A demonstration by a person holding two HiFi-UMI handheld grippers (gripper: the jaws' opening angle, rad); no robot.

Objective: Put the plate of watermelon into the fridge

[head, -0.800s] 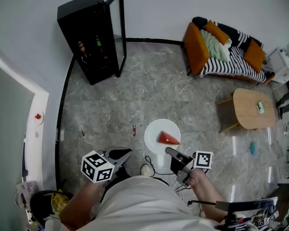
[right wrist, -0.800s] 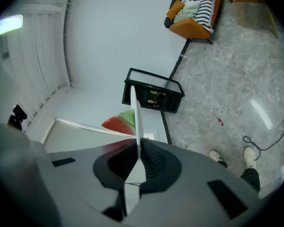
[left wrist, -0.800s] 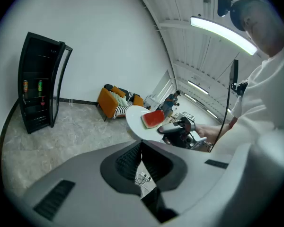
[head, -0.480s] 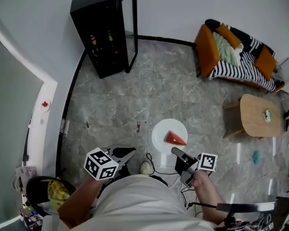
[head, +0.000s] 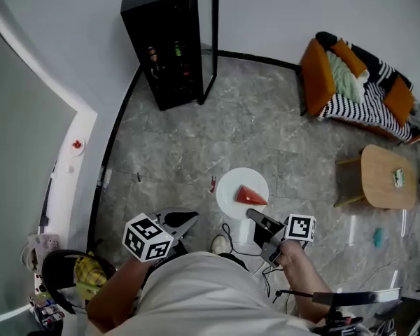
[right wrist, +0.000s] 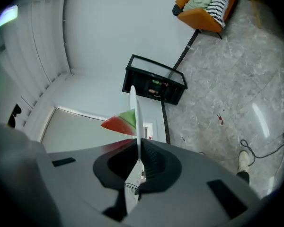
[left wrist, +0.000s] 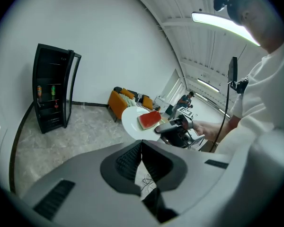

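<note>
Right gripper [head: 252, 215] clamps the plate [head: 232, 185] rim, watermelon [head: 249, 196] aboard, well apart from the open-doored fridge [head: 169, 44]; left gripper [head: 187, 219] has jaws together, apparently empty; placement outstanding.

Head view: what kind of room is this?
Probably a living room: an orange sofa with a striped blanket, a small wooden table, and a black fridge with its glass door open.

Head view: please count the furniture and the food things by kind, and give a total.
Fridge: 1
Sofa: 1
Table: 1
Plate: 1
Watermelon slice: 1
Total: 5
</note>
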